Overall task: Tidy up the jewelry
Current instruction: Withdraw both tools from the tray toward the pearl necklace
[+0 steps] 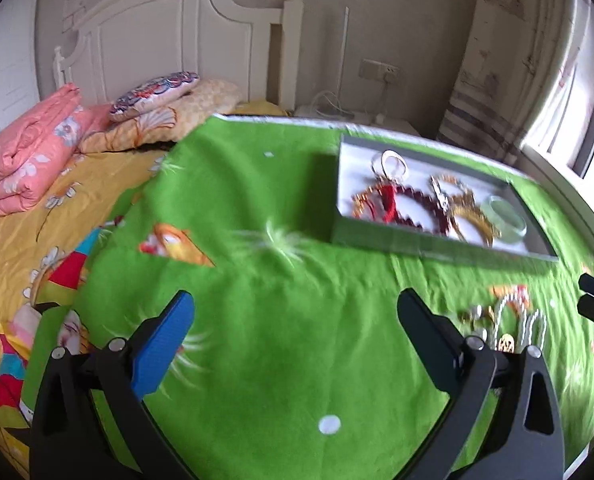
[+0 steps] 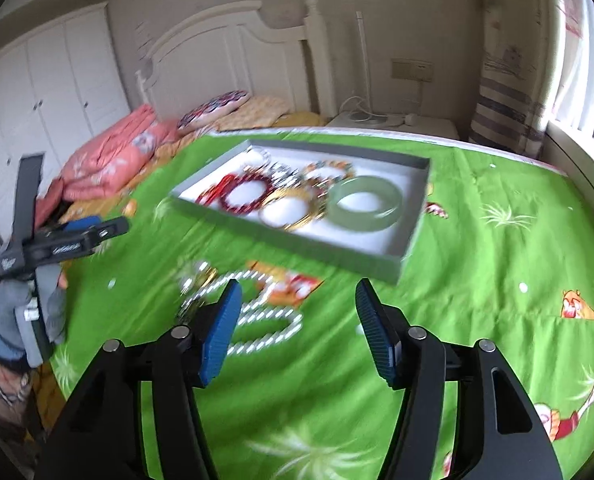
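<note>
A grey tray (image 2: 411,240) on the green blanket (image 2: 497,264) holds a green bangle (image 2: 365,204), red beads (image 2: 243,196) and a gold bangle (image 2: 293,212). A pearl necklace (image 2: 265,320) lies loose just in front of it. The right gripper (image 2: 297,320) hovers wide open over the necklace, and the left gripper (image 1: 297,332) is also open and empty.

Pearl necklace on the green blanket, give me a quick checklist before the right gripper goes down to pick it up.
1. Right gripper open: ok, jaws spread wide.
2. Right gripper empty: ok, nothing between its pads.
3. Pearl necklace within view and uncovered: ok, it lies on the green blanket just ahead of the left finger.
4. Necklace separate from the gold pieces beside it: cannot tell, blurred.
5. Free space in the tray: ok, bare white floor near the green bangle.
6. Left gripper out of the way: ok, open and off to the side.
</note>
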### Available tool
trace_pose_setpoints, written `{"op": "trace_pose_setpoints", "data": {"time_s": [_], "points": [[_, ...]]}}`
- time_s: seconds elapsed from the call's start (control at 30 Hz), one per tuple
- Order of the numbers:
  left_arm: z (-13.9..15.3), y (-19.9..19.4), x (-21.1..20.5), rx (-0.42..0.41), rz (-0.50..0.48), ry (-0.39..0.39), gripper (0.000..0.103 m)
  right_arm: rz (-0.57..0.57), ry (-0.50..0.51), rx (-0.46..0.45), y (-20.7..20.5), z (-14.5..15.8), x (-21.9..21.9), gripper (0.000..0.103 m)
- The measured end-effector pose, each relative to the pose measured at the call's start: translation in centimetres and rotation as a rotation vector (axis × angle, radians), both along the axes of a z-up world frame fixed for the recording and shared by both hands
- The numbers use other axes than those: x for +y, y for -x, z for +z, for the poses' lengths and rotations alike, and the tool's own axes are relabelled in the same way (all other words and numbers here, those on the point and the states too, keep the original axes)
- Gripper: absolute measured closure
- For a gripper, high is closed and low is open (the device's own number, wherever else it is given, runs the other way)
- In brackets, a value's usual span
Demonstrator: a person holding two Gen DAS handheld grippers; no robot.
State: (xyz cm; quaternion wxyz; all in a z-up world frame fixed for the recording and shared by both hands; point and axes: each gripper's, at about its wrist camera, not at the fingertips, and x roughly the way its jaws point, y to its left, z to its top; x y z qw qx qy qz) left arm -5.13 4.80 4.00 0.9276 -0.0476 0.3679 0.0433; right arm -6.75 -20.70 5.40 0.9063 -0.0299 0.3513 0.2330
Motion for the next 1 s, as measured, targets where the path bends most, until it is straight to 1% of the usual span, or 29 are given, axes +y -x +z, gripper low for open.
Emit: {"op": "trace_pose_setpoints", "data": {"time_s": [0.07, 0.13, 0.23, 0.4, 0.47, 0.5, 0.6, 0.67, 0.87, 1.0], "points": [[-0.7, -0.2, -0.6, 0.031, -0.016, -0.022, 0.002, 0.029, 0.016, -0.009, 0.8, 0.0, 0.9, 0.043], [-0.8, -0.2, -1.0, 0.034, -0.011, -0.053, 0.002, 0.056, 0.014, -0.011, 1.3, 0.1, 1.3, 0.043], [-1.2, -0.3, -1.0, 0.049, -0.028, -0.041, 0.002, 0.080, 0.017, 0.002, 1.7, -0.3, 1.9, 0.043], [-2.3, -1.5, -0.7, 0.132, -0.025, -0.025, 0.002, 0.120, 0.005, 0.058, 1.8, -2.0, 2.8, 0.044], [-2.7, -1.8, -0.6, 0.162, -0.018, -0.030, 0.002, 0.122, 0.025, 0.056, 1.9, -2.0, 3.2, 0.048], [-2.9, -1.9, -0.6, 0.172, -0.016, -0.032, 0.002, 0.129, 0.017, 0.056, 1.9, -1.9, 3.2, 0.049], [-3.0, -2.1, -0.5, 0.178, -0.018, -0.025, 0.002, 0.147, 0.006, 0.062, 2.0, -1.7, 3.7, 0.050], [-3.0, -2.1, -0.5, 0.175, -0.024, -0.016, 0.002, 0.154, 0.026, 0.060, 2.2, -1.8, 4.2, 0.054], [-3.0, -2.1, -0.4, 0.172, -0.026, -0.003, 0.002, 0.202, 0.067, 0.048, 2.2, -1.8, 6.4, 0.055], [-3.0, -2.0, -0.3, 0.170, -0.028, 0.005, 0.002, 0.221, 0.103, 0.042, 1.4, -1.6, 8.1, 0.055]]}}
